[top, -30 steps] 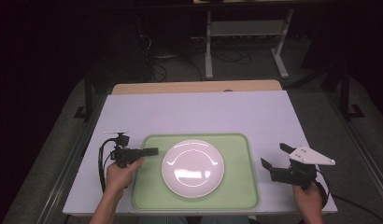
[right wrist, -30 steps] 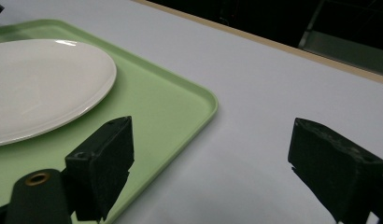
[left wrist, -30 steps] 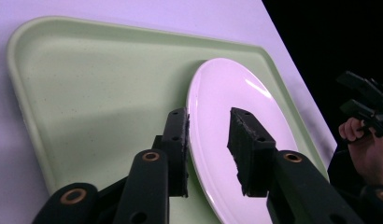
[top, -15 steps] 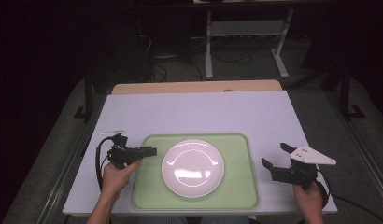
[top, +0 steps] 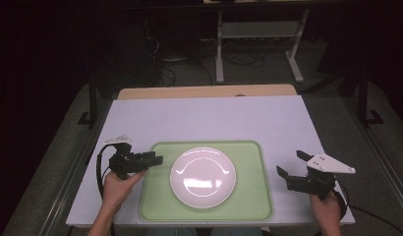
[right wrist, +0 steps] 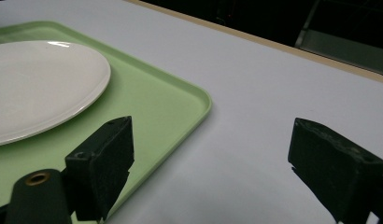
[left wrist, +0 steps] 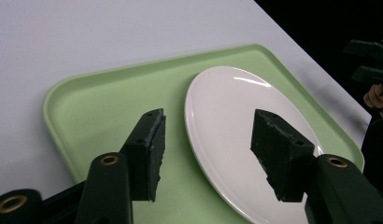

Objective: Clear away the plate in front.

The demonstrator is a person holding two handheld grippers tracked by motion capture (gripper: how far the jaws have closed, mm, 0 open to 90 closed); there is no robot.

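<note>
A pale lavender-white sheet is covering the bench [top: 209, 118], with a strip of light wood showing along its far edge, and the room beyond is lying in near darkness, where a metal stand [top: 258, 44] and loose cables [top: 175, 59] are resting on a grey floor. On the near half of the bench a pale green tray [top: 248, 162] with rounded corners and a low raised rim is lying flat, and a round white plate [top: 203, 177] is sitting in its middle, glossy, unmarked and catching the overhead light in bright streaks. The left gripper [top: 155, 160] is hovering at the tray's left edge, pointing across toward the plate; its jaws have just been opening and are now standing well apart with nothing between them, the plate's near rim lying below the gap in the left gripper view. The right gripper [top: 290, 164] is hanging just beside the tray's right edge above the bare sheet, its jaws spread wide and gripping nothing. A hand is holding each gripper at the near side of the bench.
</note>
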